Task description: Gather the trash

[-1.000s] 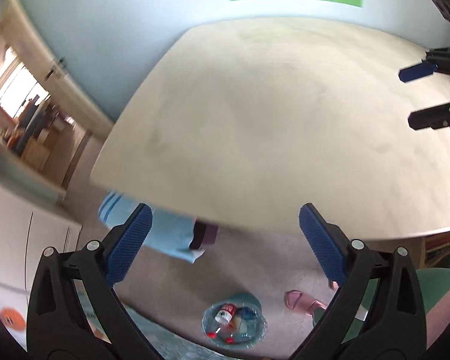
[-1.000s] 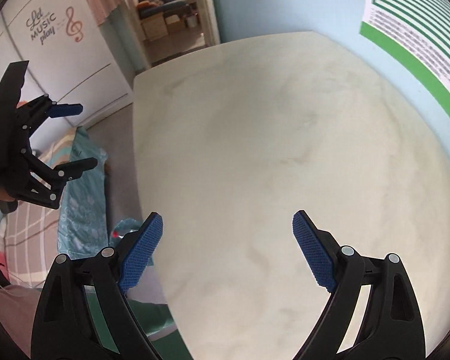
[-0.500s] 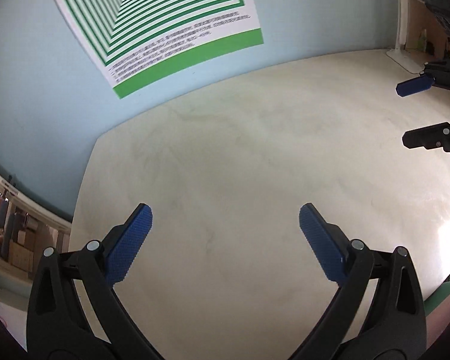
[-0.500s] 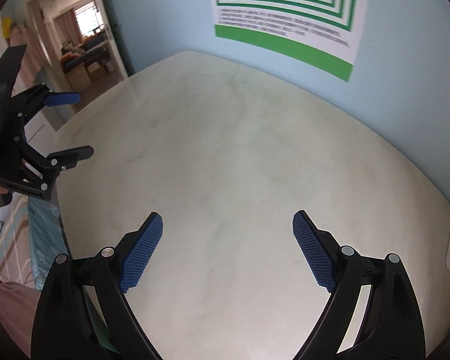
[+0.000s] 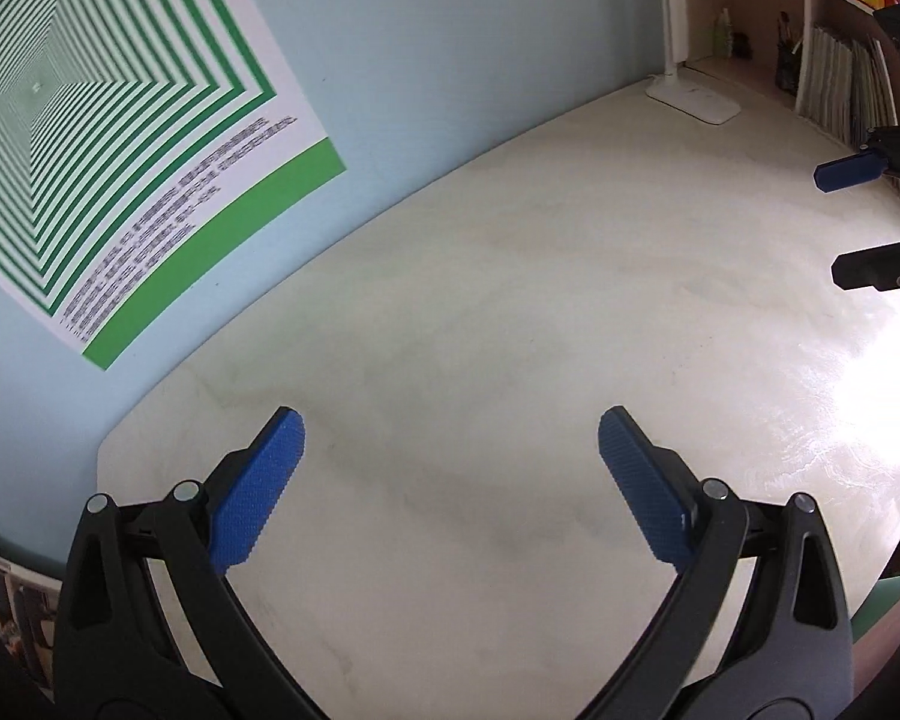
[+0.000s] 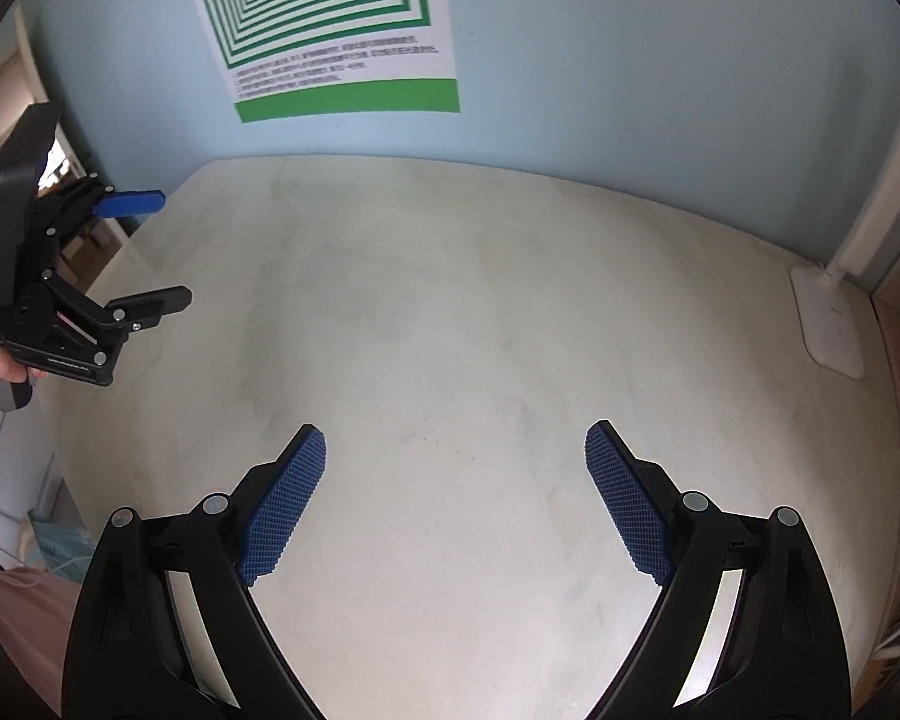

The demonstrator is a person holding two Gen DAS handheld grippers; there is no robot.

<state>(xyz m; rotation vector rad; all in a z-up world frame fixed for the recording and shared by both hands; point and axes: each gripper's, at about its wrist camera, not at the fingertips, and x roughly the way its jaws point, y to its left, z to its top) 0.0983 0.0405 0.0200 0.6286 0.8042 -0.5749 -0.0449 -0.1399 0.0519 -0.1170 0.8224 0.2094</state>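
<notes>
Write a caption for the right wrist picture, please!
Open right claw above a bare pale table, green-striped poster behind.

A pale desk abuts a light-blue wall bearing a green-striped poster; a white lamp base stands beside a bookshelf.

Bare pale tabletop open across the middle, white lamp base at far right corner, wall poster behind, bookshelf along right edge
</notes>
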